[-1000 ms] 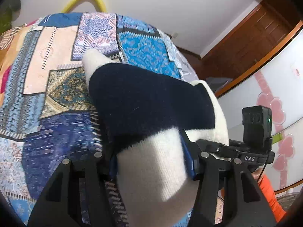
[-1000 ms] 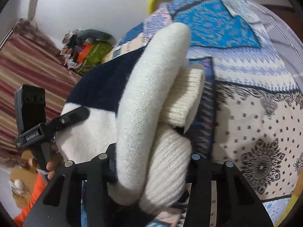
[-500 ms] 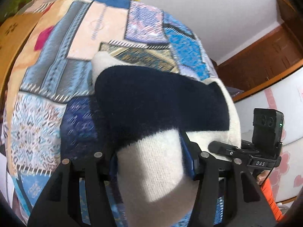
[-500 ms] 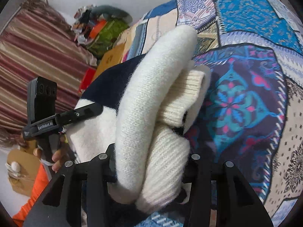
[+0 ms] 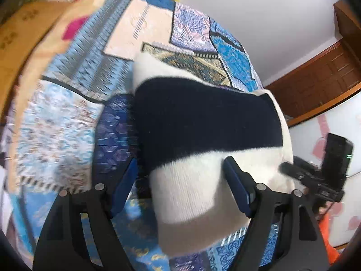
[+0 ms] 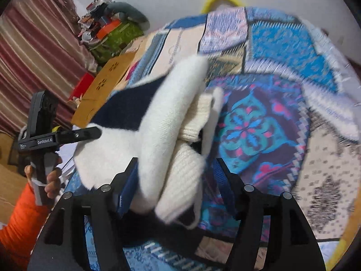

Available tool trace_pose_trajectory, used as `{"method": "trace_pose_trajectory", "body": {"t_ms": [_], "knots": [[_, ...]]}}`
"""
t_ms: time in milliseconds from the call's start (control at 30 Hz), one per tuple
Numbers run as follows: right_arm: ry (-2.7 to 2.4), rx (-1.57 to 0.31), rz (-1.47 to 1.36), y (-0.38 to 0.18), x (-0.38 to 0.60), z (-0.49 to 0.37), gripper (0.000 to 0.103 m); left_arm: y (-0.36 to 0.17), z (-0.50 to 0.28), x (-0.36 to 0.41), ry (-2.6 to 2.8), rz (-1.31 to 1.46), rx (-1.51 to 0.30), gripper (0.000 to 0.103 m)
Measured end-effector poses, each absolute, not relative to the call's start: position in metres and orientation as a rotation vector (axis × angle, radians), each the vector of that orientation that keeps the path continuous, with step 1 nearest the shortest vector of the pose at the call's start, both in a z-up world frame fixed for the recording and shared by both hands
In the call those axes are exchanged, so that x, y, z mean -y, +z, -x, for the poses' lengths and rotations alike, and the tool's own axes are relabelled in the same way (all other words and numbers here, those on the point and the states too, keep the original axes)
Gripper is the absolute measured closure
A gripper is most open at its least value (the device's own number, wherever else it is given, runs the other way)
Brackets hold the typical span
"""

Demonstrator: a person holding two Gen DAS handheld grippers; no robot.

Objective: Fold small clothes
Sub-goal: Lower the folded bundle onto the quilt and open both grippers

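Sweater (image 5: 203, 122), folded cream and navy, sits on the patchwork bedspread (image 5: 67, 124) with both your claws at its near edge. Your left claw (image 5: 180, 180) has just been opening: there's a gap at one pad, the sweater lies loose between. Your right claw (image 6: 173, 180) has been opening too, with the cream folds between its pads.

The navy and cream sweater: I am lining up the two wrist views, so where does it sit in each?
Left wrist: the sweater fills the centre, its cream end between the opened left tongs.
Right wrist: the sweater lies centre-left, bunched between the opened right tongs.
Shared landmark: the patchwork quilt beneath it.
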State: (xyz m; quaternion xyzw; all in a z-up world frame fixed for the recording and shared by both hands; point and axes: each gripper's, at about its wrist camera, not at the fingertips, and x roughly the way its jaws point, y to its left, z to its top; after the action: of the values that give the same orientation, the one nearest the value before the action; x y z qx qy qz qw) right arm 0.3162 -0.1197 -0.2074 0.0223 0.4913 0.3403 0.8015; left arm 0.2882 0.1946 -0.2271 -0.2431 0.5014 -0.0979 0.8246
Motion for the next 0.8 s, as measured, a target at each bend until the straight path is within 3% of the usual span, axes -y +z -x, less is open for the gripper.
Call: {"method": "trace_pose_trajectory", "body": {"t_ms": [267, 567, 800], "knots": [[0.662, -0.802, -0.026, -0.136, 0.142, -0.269, 0.041, -0.162, -0.244, -0.186, -0.109, 0.37, -0.929, 0.026], [0.652, -0.508, -0.022, -0.064, 0.15, -0.187, 0.041, -0.059, -0.16, -0.135, -0.095, 0.215, -0.623, 0.026], [0.629, -0.307, 0.026, -0.032, 0.145, -0.123, 0.041, -0.013, -0.092, -0.102, -0.079, 0.138, -0.402, 0.026]]}}
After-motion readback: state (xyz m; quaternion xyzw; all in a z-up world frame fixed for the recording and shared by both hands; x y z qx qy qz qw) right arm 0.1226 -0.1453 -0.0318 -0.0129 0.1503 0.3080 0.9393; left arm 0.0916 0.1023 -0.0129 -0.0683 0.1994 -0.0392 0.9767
